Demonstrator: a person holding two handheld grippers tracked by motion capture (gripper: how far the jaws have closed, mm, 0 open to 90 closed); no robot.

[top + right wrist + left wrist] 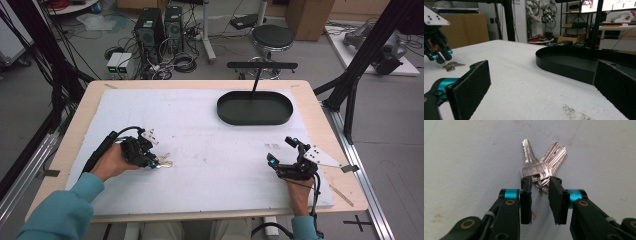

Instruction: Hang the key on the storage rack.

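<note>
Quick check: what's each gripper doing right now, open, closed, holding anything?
Left gripper: open, jaws either side of the ring of the bunch of keys, not clamped.
Right gripper: wide open, holding nothing, facing the black tray.

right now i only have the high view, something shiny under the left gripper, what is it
Observer: A bunch of keys on a ring, lying on the white board.
Operator: is the left gripper closed on them
Observer: No. In the left gripper view the left gripper has its jaws apart, one on each side of the key ring, with a gap showing.
Operator: and the right one
Observer: The right gripper is wide open with nothing between its jaws, facing the black tray.
</note>
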